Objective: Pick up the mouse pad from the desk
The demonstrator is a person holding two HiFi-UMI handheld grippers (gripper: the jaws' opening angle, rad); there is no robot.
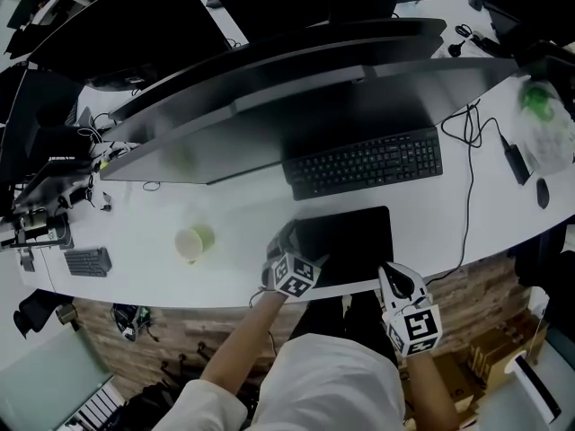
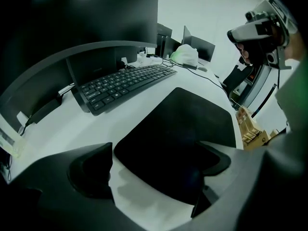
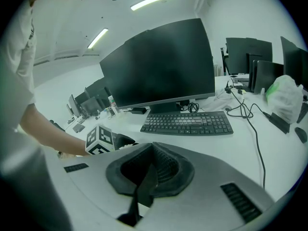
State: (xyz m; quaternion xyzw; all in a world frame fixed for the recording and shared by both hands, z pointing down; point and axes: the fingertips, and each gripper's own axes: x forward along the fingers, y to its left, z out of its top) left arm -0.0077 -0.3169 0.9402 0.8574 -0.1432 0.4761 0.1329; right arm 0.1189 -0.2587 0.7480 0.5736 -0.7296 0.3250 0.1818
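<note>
The black mouse pad lies flat on the white desk, just in front of the keyboard. My left gripper is at the pad's front left corner. In the left gripper view it stands open, low over the desk, and the corner of the mouse pad lies between its two fingers, which do not press on it. My right gripper hangs at the desk's front edge, by the pad's front right corner. Its ribbed pads meet with nothing between them, so it is shut.
A black keyboard and a wide monitor stand behind the pad. A pale green cup sits to the pad's left. A black cable, a mouse and a green-and-white bag lie at the right.
</note>
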